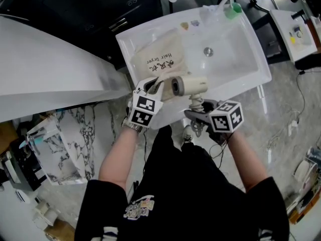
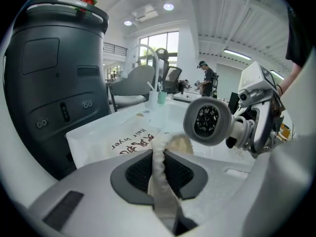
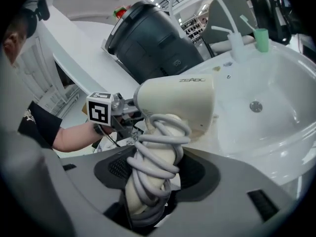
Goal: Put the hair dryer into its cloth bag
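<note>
While the left gripper (image 1: 154,86) has its jaws pressed nearly together on a fold of the cloth bag's (image 1: 158,59) rim, the right gripper (image 3: 154,172) is clamped at a middling spread on the hair dryer's (image 1: 188,85) handle, over the grey cord (image 3: 158,147) wound round it. The dryer hangs over the near edge of the white sink (image 1: 241,59), its grilled end just beside the bag's mouth. The bag lies in the basin's left part. A green cup (image 1: 232,10) stands by the tap, a dark bin (image 2: 54,83) stands beyond, and the floor (image 1: 100,119) is marbled. The bag reads "Hair Dryer" beside larger characters; the barrel's faint brand begins "ZEA"
</note>
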Demonstrator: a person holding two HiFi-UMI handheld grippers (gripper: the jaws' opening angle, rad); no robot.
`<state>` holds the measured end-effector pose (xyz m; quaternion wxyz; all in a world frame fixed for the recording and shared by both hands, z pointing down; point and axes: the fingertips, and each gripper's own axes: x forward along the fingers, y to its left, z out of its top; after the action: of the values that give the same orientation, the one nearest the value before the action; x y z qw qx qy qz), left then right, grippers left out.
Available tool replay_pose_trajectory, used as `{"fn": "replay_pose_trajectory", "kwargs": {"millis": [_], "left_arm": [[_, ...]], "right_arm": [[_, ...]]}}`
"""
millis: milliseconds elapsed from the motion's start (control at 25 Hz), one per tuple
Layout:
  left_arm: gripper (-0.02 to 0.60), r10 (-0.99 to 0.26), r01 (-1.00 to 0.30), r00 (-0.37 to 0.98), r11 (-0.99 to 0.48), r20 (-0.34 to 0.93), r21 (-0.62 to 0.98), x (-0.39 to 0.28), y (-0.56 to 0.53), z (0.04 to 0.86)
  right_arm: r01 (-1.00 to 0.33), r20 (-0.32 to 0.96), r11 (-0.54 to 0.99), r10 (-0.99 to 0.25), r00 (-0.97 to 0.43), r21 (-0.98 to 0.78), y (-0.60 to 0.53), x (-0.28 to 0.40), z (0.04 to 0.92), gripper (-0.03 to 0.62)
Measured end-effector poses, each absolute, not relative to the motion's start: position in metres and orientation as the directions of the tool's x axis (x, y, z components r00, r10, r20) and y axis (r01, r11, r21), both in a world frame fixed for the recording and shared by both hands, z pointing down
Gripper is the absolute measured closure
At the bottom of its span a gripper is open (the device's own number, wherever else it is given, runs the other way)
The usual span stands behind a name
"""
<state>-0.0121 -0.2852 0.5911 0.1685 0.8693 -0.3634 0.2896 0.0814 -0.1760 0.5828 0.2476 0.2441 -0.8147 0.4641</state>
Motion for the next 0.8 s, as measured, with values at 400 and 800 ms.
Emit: {"fn": "replay_pose_trajectory", "kwargs": {"millis": [400,800], "left_arm": [[0.535,-0.529,-0.726,0.583,-0.679,0.616,0.104,-0.011,-0.284,0.586],[0.535,-0.499,-0.689,0.609,-0.718,0.617,0.099,-0.006,-0.278,0.579]], "right_arm": [[-0.61,0.722,0.457,0.112,-0.683,-0.648,-0.144,0.061,0.622,0.345],[-0.621,0.76,0.471,0.193,-0.62,-0.626,-0.169,0.045,0.636,0.344]]}}
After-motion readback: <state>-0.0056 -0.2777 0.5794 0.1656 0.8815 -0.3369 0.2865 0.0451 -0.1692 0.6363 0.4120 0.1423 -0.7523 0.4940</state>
